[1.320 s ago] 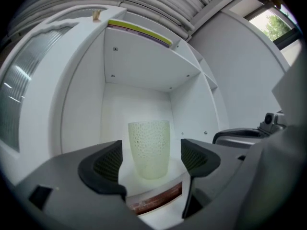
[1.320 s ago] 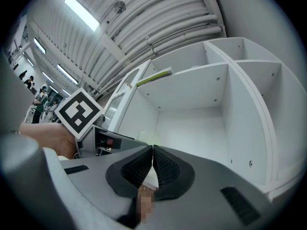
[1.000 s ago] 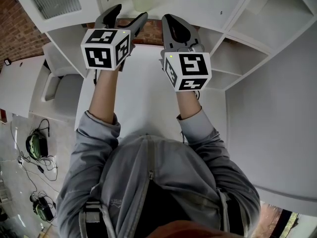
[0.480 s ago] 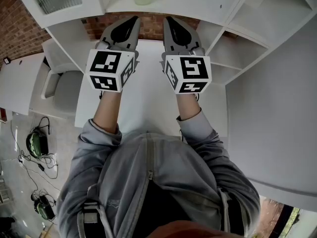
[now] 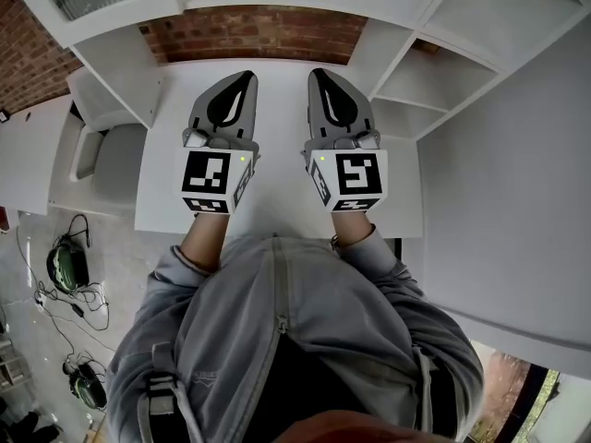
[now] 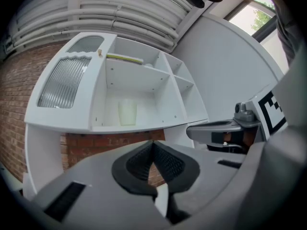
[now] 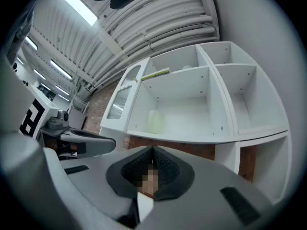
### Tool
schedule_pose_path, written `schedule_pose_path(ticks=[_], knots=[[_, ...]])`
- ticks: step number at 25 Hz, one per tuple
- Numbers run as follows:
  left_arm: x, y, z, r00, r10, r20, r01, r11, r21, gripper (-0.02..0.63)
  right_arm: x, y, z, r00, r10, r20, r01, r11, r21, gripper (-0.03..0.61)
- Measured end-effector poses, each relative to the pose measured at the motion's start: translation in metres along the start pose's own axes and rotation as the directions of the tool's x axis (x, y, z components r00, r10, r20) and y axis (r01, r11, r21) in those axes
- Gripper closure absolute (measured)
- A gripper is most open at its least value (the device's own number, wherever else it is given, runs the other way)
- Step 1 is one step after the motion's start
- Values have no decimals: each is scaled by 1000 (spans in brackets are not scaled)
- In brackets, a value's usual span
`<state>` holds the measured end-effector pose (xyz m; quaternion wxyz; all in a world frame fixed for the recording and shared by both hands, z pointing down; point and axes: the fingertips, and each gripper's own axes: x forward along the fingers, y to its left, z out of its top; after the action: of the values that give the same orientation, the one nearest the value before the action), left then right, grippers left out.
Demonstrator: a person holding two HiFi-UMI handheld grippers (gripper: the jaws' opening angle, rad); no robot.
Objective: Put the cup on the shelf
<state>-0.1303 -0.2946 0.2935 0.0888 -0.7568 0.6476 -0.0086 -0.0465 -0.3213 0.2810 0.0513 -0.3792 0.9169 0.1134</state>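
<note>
**First:** Tongs on the left (image 5: 242, 79), what are they doing?

**Second:** Clenched, pads pressed together with nothing between them. They hang low over the white surface (image 5: 277, 109) and point towards the red brick wall (image 5: 259, 35).

**First:** And the right tongs (image 5: 321, 74)?

**Second:** Closed tight as well, and empty. They sit just beside the left pair with a clear gap between them, aimed the same way.

**First:** So where's the cup?

**Second:** The pale translucent plastic cup (image 6: 127, 112) stands upright, long axis vertical, on the bottom board of the white shelf unit (image 6: 144, 127), in the wide compartment. It lies ahead of and above both tongs, well apart from them. From overhead it falls between the two, a touch closer to the left pair.

**First:** Anything left to do?

**Second:** I'd judge not. The cup is on the shelf with nothing touching it. Reaching it again would mean going up and forward, most easily with the left.
</note>
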Motion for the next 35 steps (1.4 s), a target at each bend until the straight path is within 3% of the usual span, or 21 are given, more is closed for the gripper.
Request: schedule_pose_path(ticks=[12,21,35], knots=[[-31,-28,-62,997,-18,-76,16,1000,-26,607,-42,20,-77,991,30,-129,-28,999,18,551],[-41,-31,-77,997,-10,-81,6,999,-44,607,-43,37,-82,988,68,-136,-65,998,24,552],[-47,-29,-83,996,-28,-85,23,998,-59,607,-44,38,-83,989,60,-137,-53,997,48,552]])
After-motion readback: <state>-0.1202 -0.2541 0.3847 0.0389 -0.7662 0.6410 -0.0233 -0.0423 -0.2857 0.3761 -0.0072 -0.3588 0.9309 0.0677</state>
